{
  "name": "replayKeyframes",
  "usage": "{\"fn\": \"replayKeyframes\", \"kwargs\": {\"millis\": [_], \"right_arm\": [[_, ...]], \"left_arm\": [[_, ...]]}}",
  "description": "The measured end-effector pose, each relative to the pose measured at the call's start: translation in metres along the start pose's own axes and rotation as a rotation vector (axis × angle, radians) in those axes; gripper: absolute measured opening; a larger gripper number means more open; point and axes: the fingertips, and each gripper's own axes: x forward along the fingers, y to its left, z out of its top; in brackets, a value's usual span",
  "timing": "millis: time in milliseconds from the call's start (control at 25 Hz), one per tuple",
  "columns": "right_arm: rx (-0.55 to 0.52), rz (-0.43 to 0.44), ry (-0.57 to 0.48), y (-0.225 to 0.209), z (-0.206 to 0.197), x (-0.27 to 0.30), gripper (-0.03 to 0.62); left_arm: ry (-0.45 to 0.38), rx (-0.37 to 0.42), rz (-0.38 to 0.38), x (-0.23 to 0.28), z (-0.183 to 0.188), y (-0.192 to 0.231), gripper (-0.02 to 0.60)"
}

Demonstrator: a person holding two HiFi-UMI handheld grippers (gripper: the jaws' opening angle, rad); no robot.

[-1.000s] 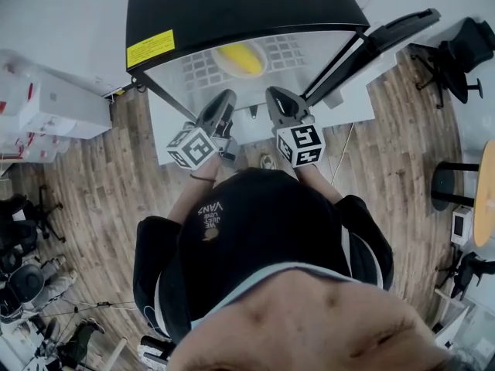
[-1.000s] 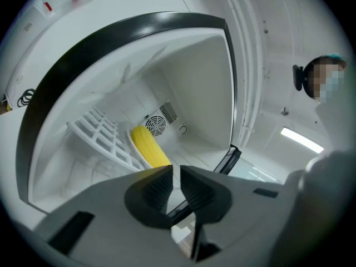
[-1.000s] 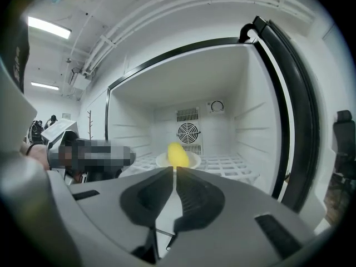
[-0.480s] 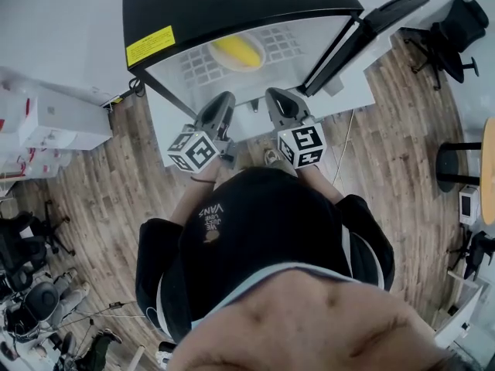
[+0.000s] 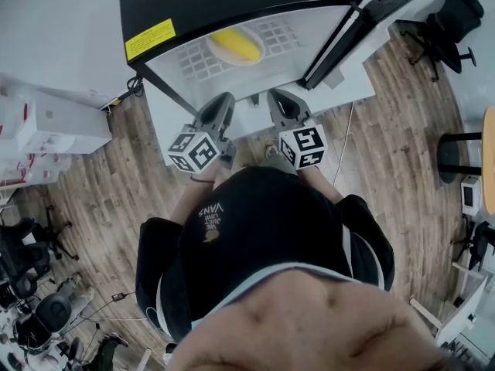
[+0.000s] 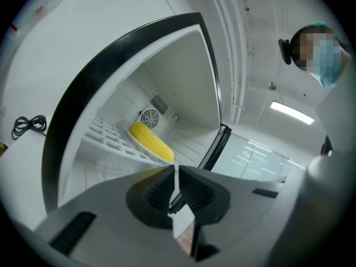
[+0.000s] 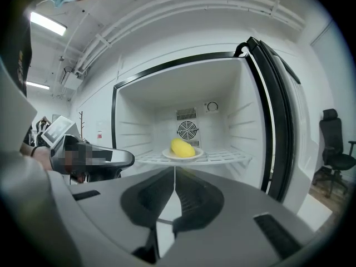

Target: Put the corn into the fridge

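Head view looks down on a wooden floor [image 5: 100,192] and, standing on it, a small fridge [image 5: 232,6] with a black top and a white inside. The fridge door [image 5: 363,22] is swung wide to the right. Below the fridge is the person's dark cap [image 5: 255,230], printed with "VANS"; the smaller lines above that word are too small to read.

Both claws are held side by side in front of the open fridge and outside it. The left claw [image 5: 224,99] has its jaws drawn together to a thin slit with nothing between them, as the left gripper view shows [image 6: 174,168]. The right claw [image 5: 277,97] is likewise closed and empty in the right gripper view [image 7: 174,174]. Each carries a cube with black-and-white square markers, the left cube [image 5: 192,149] and the right cube [image 5: 302,145].

Inside the fridge a white wire shelf [image 7: 222,157] holds a white plate [image 7: 194,155], and the yellow corn [image 7: 182,147] lies on that plate, well apart from both claws.

A yellow label [image 5: 151,39] sits on the fridge's black top near its left front corner; its print cannot be read. A round fan grille [image 7: 187,129] is set in the back wall behind the corn.
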Motion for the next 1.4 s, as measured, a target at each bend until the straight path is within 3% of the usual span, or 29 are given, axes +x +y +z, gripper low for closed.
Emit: {"fn": "replayKeyframes", "kwargs": {"millis": [400, 1400], "right_arm": [[-0.017, -0.006, -0.001, 0.002, -0.004, -0.007, 0.015], [-0.042, -0.008, -0.001, 0.009, -0.006, -0.010, 0.012]], "left_arm": [[0.013, 0.033, -0.009, -0.005, -0.002, -0.002, 0.034], [0.026, 0.026, -0.023, -0.010, -0.014, -0.003, 0.032]]}}
